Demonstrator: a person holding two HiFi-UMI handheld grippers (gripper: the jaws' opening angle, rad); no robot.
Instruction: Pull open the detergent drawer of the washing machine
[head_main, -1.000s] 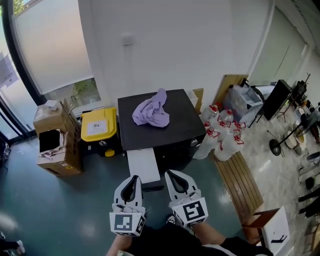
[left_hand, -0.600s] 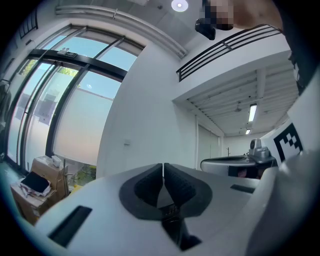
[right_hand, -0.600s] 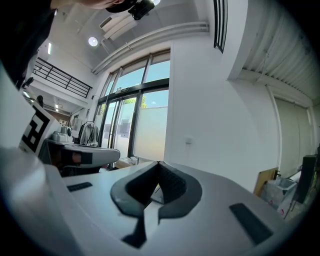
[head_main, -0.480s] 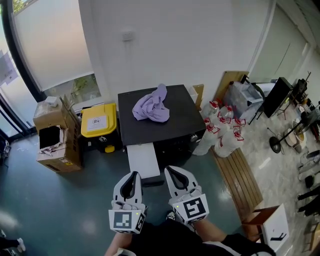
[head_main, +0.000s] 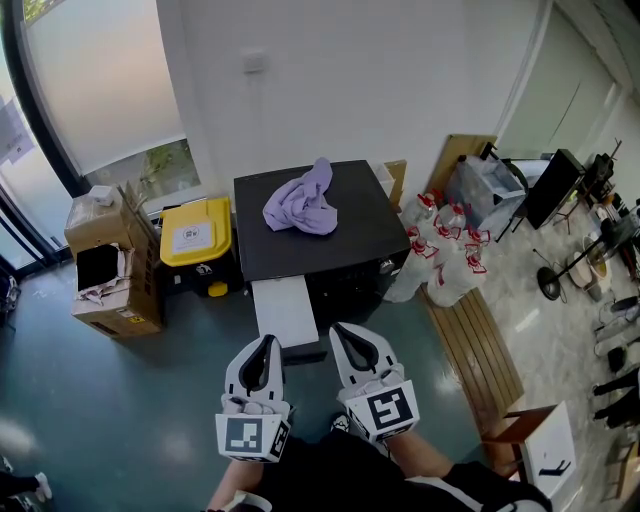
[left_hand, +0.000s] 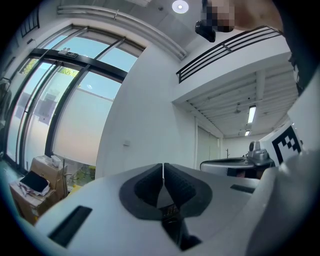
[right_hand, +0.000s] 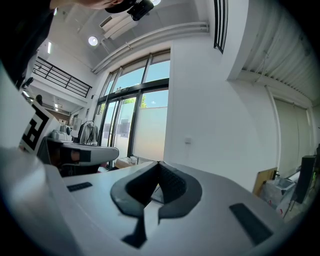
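Nearest, at the bottom of the frame, the left tool (head_main: 266, 345) is sitting clenched with nothing in it. The right tool (head_main: 345, 335) beside it is pinched shut and empty too. In their own views the left tool (left_hand: 163, 167) and right tool (right_hand: 159, 165) are showing pads meeting, nothing between.

Just past their tips, the white drawer (head_main: 284, 312) is jutting from the front left of the black washing machine (head_main: 340, 240). Neither tool is touching it. Over the last second the machine and drawer have been sliding up the frame while the tools are keeping their spot. I'm reading that as the person easing back. The drawer looks already out, so the pull seems done or nearly so.

For room, the floor (head_main: 130, 400) at lower left is lying open. At right, wooden slats (head_main: 475, 360) are running close by the right tool, and white jugs (head_main: 440, 265) are crowding the machine's right side. A yellow bin (head_main: 190, 238) is sitting just beside its left, with cardboard boxes (head_main: 100, 270) further left.

Farthest, a purple cloth (head_main: 302, 205) is lying on the machine's top.
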